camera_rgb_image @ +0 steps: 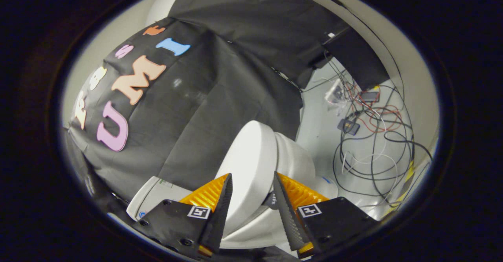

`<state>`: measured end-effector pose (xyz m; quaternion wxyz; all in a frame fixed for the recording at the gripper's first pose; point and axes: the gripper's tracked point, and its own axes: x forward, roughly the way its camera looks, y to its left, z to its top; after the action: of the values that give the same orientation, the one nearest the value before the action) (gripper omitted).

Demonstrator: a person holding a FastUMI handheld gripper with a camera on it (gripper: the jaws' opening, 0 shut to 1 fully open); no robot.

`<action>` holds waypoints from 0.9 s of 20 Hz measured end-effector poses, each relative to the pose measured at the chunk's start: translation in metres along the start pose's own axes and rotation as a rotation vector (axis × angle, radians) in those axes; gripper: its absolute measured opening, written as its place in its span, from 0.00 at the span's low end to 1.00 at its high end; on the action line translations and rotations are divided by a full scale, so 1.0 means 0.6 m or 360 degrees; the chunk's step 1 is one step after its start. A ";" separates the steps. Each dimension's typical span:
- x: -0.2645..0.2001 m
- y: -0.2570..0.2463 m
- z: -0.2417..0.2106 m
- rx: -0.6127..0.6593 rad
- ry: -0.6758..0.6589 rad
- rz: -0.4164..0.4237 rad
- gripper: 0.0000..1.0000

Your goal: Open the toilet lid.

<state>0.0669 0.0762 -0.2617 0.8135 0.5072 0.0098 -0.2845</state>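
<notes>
Gripper spread wide, fingers straddling the toilet lid; pads looked close to the lid's two faces but firm contact on both not confirmable, so not called a clamp. Left finger sat just beside the lid's broad white face, right finger beside its back face, toward the toilet body.

Lid located between the fingers and running just beyond them, in front of the black cloth wall; tangled cables lay on the pale floor well apart to the right. White rectangular unit sat beside the left finger, identity unclear.

Lid seen nearly edge-on, long axis running up and away from the fingertips, rounded free end pointing at the cloth, hinge end hidden below the fingers. Appeared raised, near upright, so judged late in the step.

For doing it well: keep fingers square to the lid faces, follow the hinge arc rather than a straight push, ease it to rest on the body, avoid letting it drop back.
</notes>
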 end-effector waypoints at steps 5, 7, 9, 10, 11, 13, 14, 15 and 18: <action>0.015 -0.056 -0.048 0.0146 0.0102 -0.0156 0.54; 0.022 -0.058 -0.064 0.0190 0.0151 -0.0149 0.48; 0.031 -0.060 -0.073 0.0233 0.0180 -0.0140 0.46; 0.035 -0.060 -0.077 0.0254 0.0192 -0.0136 0.46; 0.039 -0.056 -0.079 0.0280 0.0202 -0.0114 0.46; 0.044 -0.047 -0.076 0.0323 0.0213 -0.0069 0.45; 0.047 -0.047 -0.074 0.0332 0.0213 -0.0066 0.45; 0.072 -0.051 -0.079 0.0357 0.0190 -0.0077 0.46; 0.065 -0.053 -0.075 0.0407 0.0246 -0.0059 0.08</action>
<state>0.0967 0.0857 -0.3217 0.7336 0.6268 0.0456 -0.2585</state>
